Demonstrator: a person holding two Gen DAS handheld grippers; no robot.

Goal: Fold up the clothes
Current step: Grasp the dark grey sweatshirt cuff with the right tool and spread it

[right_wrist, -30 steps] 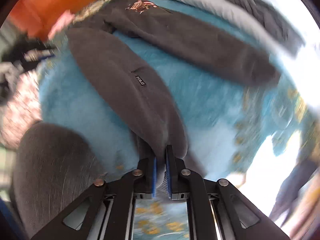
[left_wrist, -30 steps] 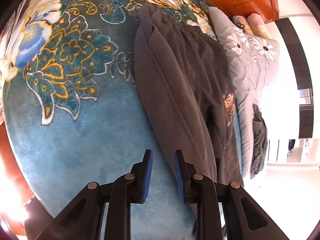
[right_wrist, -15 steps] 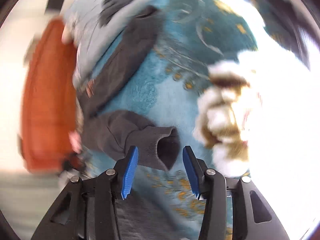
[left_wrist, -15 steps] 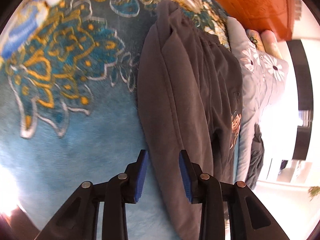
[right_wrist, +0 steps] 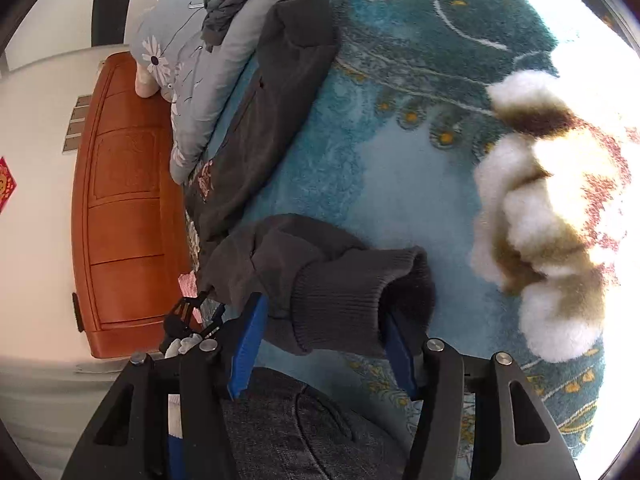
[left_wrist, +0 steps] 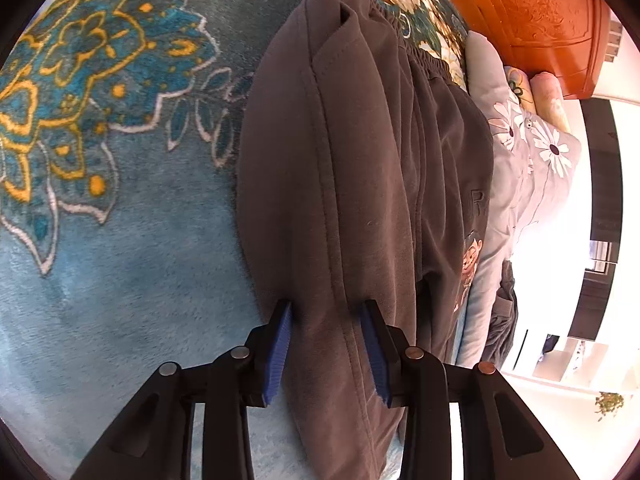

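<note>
Lying lengthwise on the blue floral blanket (left_wrist: 120, 280) of the bed, the dark grey trousers (left_wrist: 360, 160) are seen in the left wrist view with one leg doubled over the other. The left tongs (left_wrist: 326, 354) are spread, with a seam of the upper leg between the blue pads but not pinched. Further right, a grey floral pillow (left_wrist: 516, 168) and a wooden headboard (left_wrist: 540, 20) are visible.

In the right wrist view, the ribbed cuff (right_wrist: 340, 296) of one leg is bunched and lies between the spread right tongs (right_wrist: 320, 344), which do not clamp it. A second dark garment (right_wrist: 228, 0) rests on the pillow.

The trousers are judged halved lengthwise; a crosswise fold, bringing cuff toward waistband, appears outstanding. No containers are in view.
</note>
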